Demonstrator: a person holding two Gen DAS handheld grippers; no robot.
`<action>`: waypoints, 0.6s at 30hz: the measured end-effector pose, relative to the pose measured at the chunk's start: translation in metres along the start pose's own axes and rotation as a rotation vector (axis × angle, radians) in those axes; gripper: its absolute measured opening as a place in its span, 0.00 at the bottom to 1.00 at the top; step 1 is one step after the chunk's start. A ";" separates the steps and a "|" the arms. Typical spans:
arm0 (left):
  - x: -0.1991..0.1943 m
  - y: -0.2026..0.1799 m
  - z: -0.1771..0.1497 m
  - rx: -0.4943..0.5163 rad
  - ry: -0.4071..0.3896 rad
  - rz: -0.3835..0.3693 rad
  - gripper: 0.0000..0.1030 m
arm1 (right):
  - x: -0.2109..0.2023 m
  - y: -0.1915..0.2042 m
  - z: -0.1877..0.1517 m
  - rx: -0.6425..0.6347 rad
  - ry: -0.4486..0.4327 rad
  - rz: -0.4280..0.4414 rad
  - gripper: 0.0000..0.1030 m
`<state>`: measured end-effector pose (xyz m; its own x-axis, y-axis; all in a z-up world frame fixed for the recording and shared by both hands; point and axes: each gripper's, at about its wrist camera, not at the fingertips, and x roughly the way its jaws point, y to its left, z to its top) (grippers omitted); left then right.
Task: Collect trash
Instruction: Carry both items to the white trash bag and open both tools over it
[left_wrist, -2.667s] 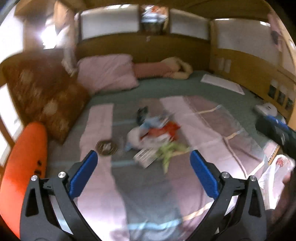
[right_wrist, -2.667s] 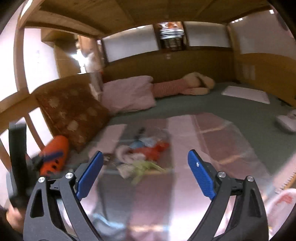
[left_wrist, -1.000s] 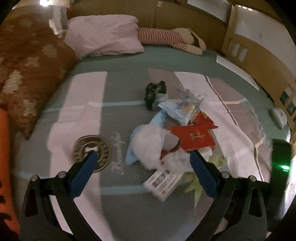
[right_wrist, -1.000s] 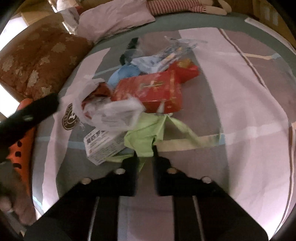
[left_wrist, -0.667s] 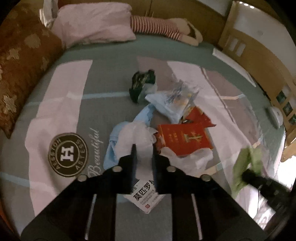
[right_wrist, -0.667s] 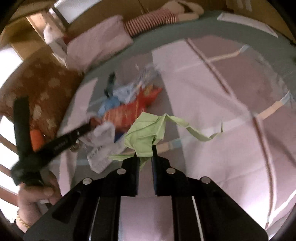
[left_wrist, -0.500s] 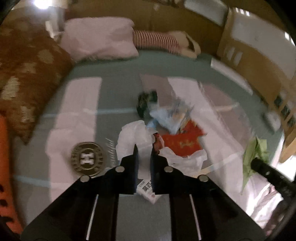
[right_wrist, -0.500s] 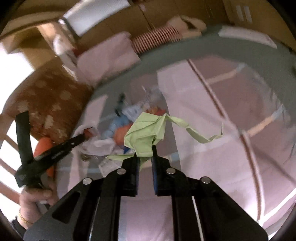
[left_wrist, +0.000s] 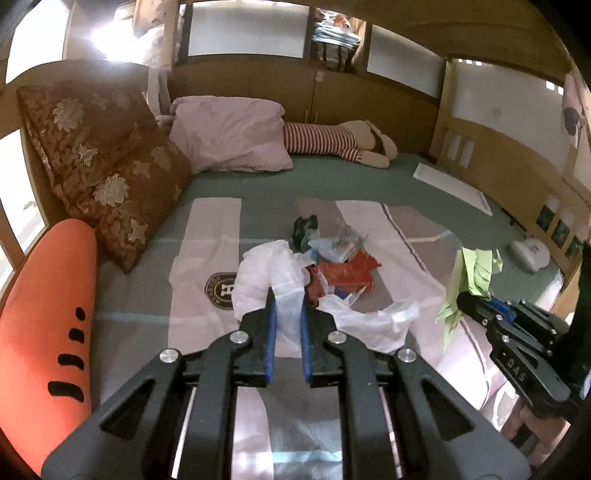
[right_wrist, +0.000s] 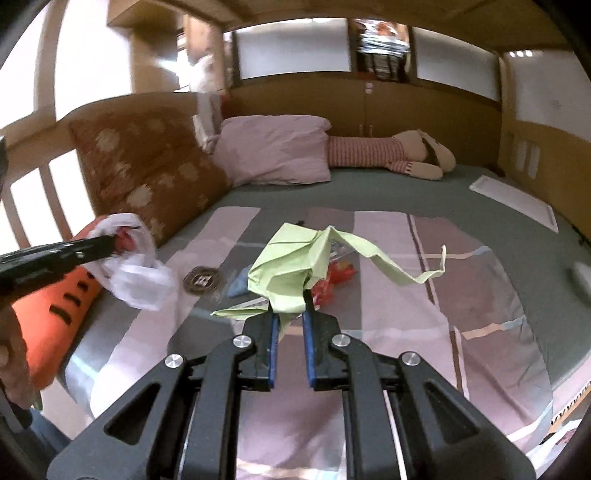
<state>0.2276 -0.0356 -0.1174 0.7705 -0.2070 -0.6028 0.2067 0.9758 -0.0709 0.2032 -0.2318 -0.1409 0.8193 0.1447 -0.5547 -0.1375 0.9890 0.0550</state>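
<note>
Trash is already in both our grippers. Our left gripper (left_wrist: 287, 295) has its jaws clenched on a white plastic bag (left_wrist: 273, 273), lifted off the bed (left_wrist: 332, 181); our right gripper (right_wrist: 289, 308) pinches a crumpled green paper (right_wrist: 291, 266) that hangs clear of the cover. What is left, a red packet (left_wrist: 345, 275) among wrappers, lies ahead of and below the left jaws, nearer that hand than the right. We judge the coming move to be feeding the green paper into the bag, which hangs to the right gripper's left.

Trash pile (right_wrist: 332, 277) mostly hidden behind green paper (right_wrist: 291, 266).
</note>
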 end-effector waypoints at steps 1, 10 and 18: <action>0.001 -0.002 -0.002 0.004 0.001 0.007 0.12 | 0.001 0.003 0.000 -0.010 -0.003 0.001 0.12; 0.014 -0.005 -0.010 0.027 0.032 0.022 0.12 | 0.010 0.011 0.001 -0.017 0.012 0.005 0.12; 0.017 -0.004 -0.008 0.031 0.039 0.032 0.12 | 0.011 0.011 0.000 -0.011 0.015 0.006 0.12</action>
<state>0.2347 -0.0426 -0.1337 0.7531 -0.1724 -0.6349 0.2013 0.9792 -0.0270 0.2108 -0.2193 -0.1461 0.8098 0.1503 -0.5672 -0.1489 0.9876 0.0490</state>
